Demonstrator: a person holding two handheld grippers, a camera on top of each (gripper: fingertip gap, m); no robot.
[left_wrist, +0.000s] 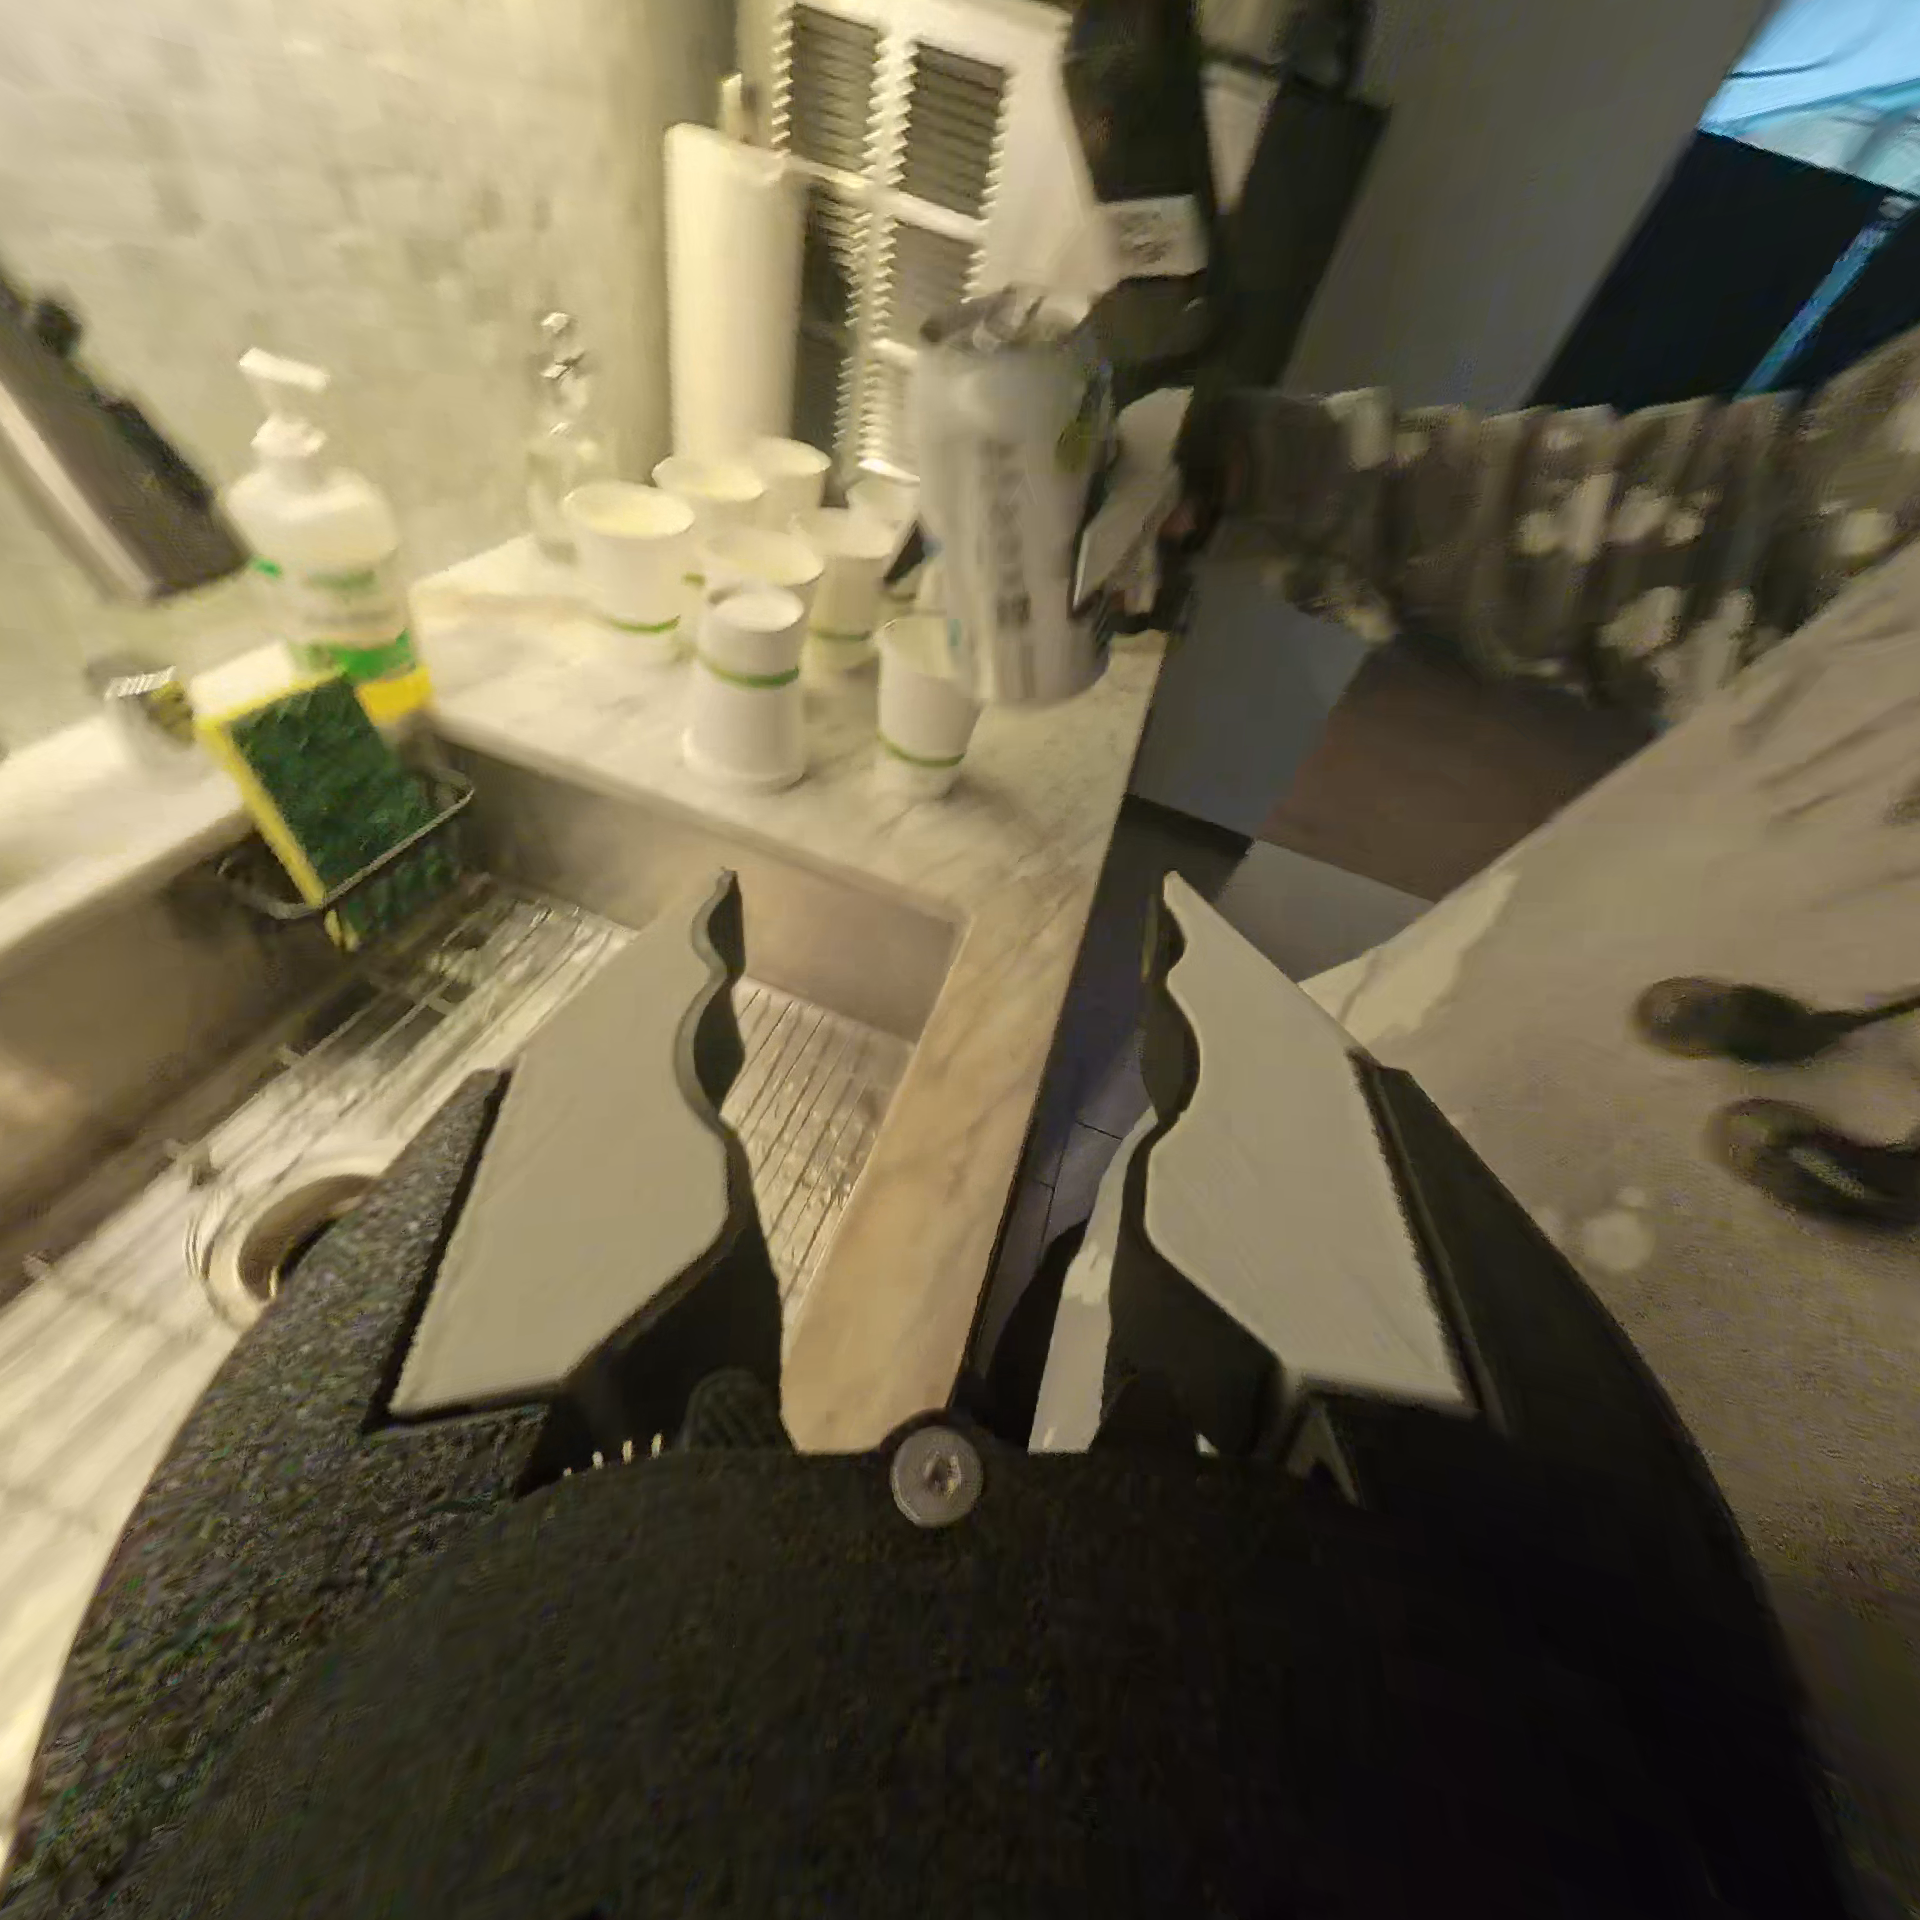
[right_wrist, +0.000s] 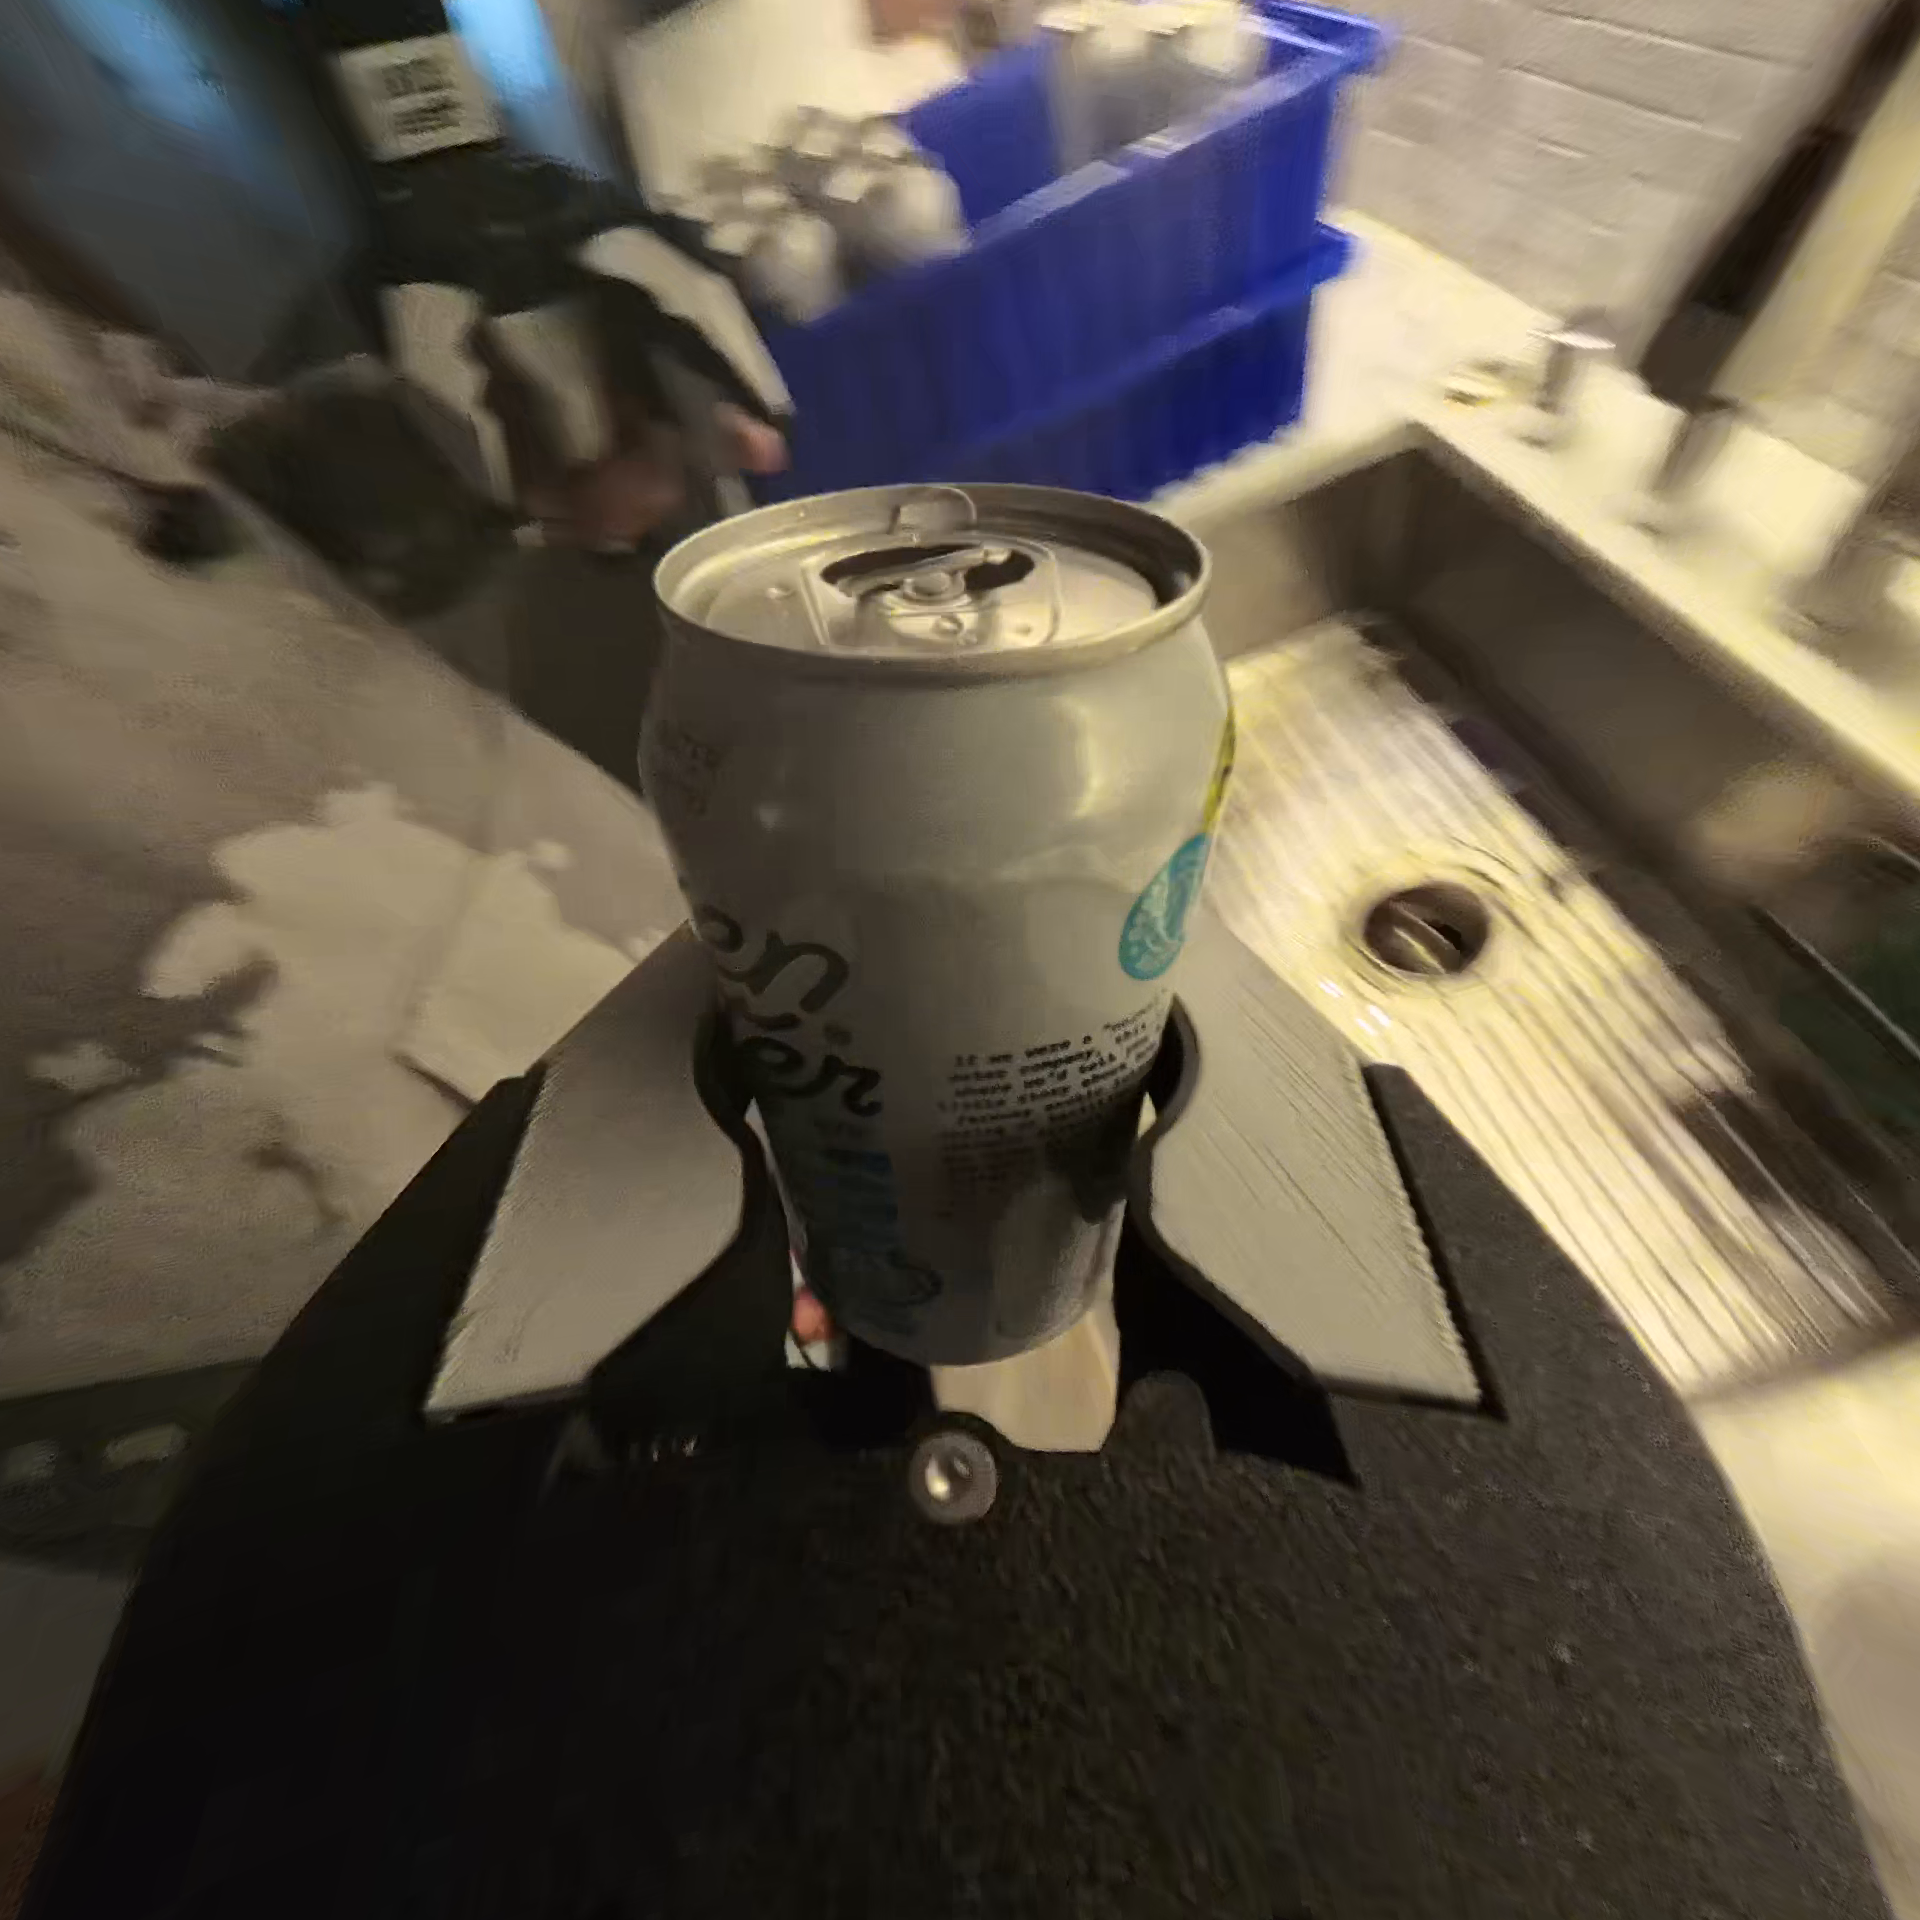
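Right wrist view, right tongs gripping an upright silver can beside sink, left tongs spread, empty.

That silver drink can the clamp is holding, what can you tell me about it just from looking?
The can is a silver-grey metal drink can with dark printed writing and a round teal mark on its side. Its top is already opened, the pull tab still attached, with droplets on the lid. It stands roughly upright, its lower body pinched between the two pale fingers of the right gripper, which is shut on it. It is held in the air beside a steel sink.
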